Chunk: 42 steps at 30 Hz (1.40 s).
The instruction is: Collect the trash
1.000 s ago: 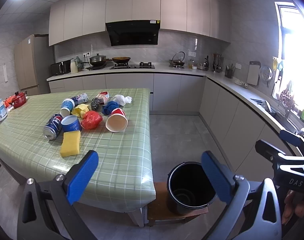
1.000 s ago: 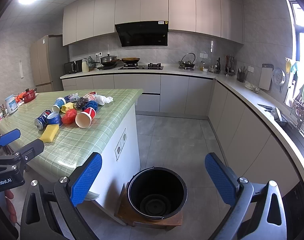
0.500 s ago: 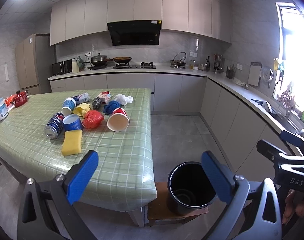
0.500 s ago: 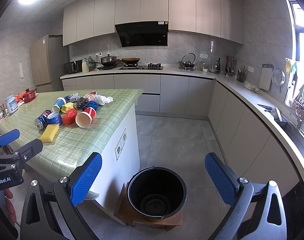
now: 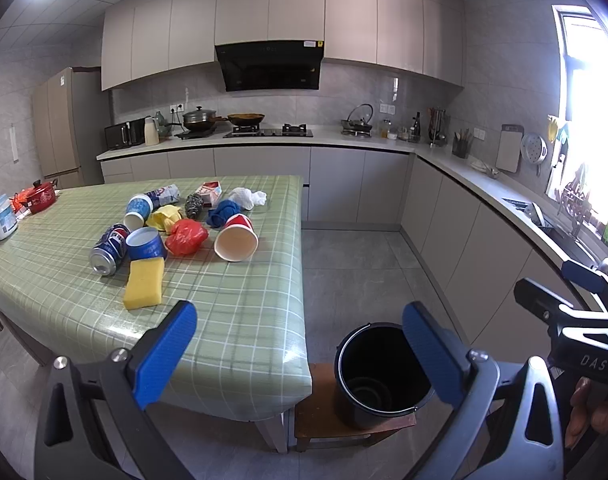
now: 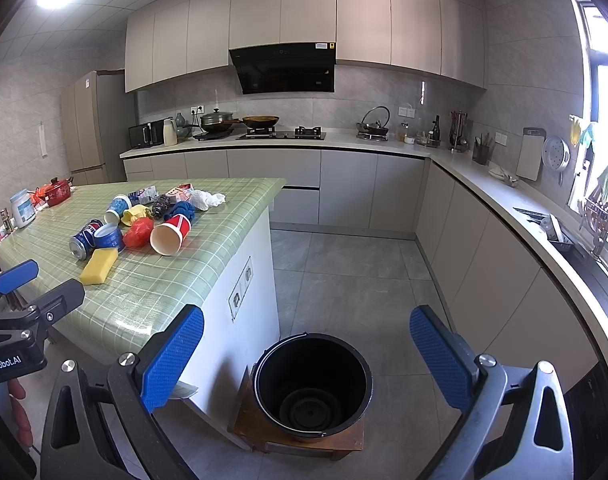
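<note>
- While both tools hang in the air short of the table, the left gripper [image 5: 296, 344] has its blue-padded jaws spread wide with nothing between them.
- Likewise the right gripper [image 6: 306, 356] is fully spread and holds nothing; its blue pads [image 6: 172, 356] frame the round black plastic bucket [image 6: 313, 386].
- That bucket stands on a low brown wooden stool [image 6: 264, 428] on the grey tiled floor, just beside the near right corner of the table, and nothing can be made out lying in it.
- Left of the bucket is the table with the green checked cloth [image 5: 232, 320], its near edge close to the left gripper.
- Nearest on the cloth lies a yellow rectangular sponge [image 5: 144, 283].
- Just beyond it, a blue-and-red soda can [image 5: 109, 243] lies on its side, touching a blue paper cup [image 5: 146, 243].
- Right of these sit a crumpled red plastic bag [image 5: 186, 237] and a red paper cup [image 5: 237, 237] on its side, mouth towards the camera.
- Farther back are a yellow crumpled wrapper [image 5: 165, 216], a blue cloth wad [image 5: 223, 212], a white crumpled tissue [image 5: 248, 197] and a small carton [image 5: 210, 193].
- At the far left edge stand a red lidded pot [image 5: 42, 196] and a white jar [image 5: 2, 222].
</note>
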Tool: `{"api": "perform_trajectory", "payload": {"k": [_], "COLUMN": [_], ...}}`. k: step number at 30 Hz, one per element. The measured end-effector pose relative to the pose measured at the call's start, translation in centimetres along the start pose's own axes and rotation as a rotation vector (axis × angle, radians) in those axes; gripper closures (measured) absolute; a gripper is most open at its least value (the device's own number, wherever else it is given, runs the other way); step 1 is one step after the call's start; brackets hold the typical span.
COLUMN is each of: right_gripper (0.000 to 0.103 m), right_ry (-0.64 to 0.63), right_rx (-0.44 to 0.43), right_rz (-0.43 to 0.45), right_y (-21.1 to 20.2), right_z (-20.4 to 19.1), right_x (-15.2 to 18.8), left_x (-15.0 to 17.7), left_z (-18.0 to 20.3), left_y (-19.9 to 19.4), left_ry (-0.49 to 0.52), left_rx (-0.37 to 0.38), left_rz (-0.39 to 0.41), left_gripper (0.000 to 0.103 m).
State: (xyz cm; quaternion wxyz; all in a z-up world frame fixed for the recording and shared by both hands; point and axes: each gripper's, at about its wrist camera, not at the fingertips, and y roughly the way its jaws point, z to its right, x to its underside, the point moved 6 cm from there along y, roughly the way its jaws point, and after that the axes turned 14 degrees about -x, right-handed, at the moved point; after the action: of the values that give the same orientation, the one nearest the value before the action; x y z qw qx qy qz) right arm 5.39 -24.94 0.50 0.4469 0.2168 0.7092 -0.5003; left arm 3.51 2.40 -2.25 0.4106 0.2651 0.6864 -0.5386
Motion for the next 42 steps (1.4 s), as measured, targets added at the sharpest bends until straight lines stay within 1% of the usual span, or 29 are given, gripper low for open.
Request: {"api": "perform_trajectory", "payload": {"k": [6, 12, 17, 21, 25, 27, 29, 32, 34, 35, 36, 38, 42], "right_gripper": [0.000, 0.000, 0.000, 0.000, 0.000, 0.000, 0.000, 0.001, 0.006, 0.008, 0.013, 0.017, 0.018], "right_ry": [-0.003, -0.001, -0.014, -0.012, -0.014, -0.009, 0.003, 0.005, 0.003, 0.001, 0.003, 0.005, -0.009], "right_rx": [-0.004, -0.012, -0.027, -0.090, -0.171, -0.201, -0.229, -0.258, -0.270, -0.276, -0.282, -0.294, -0.297], "right_rz": [-0.002, -0.004, -0.007, -0.018, -0.036, -0.046, -0.049, -0.057, -0.066, -0.075, -0.081, -0.092, -0.097], "right_y": [0.0, 0.3, 1.5, 3.4, 6.2, 7.7, 9.3, 12.0, 13.6, 14.5, 15.2, 16.9, 20.0], "right_z": [0.0, 0.0, -0.2, -1.0, -2.5, -3.4, -4.3, -6.1, -7.3, -7.9, -8.4, -9.6, -12.0], "right_x": [0.1, 0.2, -0.4, -1.0, -1.5, -1.8, -2.4, -3.2, -3.8, -4.0, -4.3, -5.0, -6.4], "left_x": [0.3, 0.2, 0.2, 0.7, 1.3, 1.5, 1.7, 2.0, 2.0, 2.1, 2.1, 2.1, 2.1], "left_z": [-0.1, -0.8, -3.3, -5.9, -9.5, -11.2, -12.7, -14.7, -15.7, -16.1, -16.3, -16.5, -16.9], "left_y": [0.1, 0.5, 1.4, 2.9, 4.9, 5.9, 7.2, 8.9, 10.0, 10.9, 11.4, 13.1, 16.0], "left_ry": [-0.009, -0.037, -0.081, -0.110, -0.161, -0.172, -0.191, -0.214, -0.222, -0.225, -0.225, -0.228, -0.225], "left_rx": [-0.013, -0.052, -0.136, -0.211, -0.276, -0.332, -0.342, -0.375, -0.381, -0.377, -0.370, -0.334, -0.319], "left_rz": [-0.006, -0.014, -0.021, -0.050, -0.080, -0.085, -0.101, -0.112, -0.118, -0.119, -0.125, -0.151, -0.176], "left_gripper": [0.000, 0.000, 0.000, 0.000, 0.000, 0.000, 0.000, 0.000, 0.001, 0.004, 0.007, 0.021, 0.022]}}
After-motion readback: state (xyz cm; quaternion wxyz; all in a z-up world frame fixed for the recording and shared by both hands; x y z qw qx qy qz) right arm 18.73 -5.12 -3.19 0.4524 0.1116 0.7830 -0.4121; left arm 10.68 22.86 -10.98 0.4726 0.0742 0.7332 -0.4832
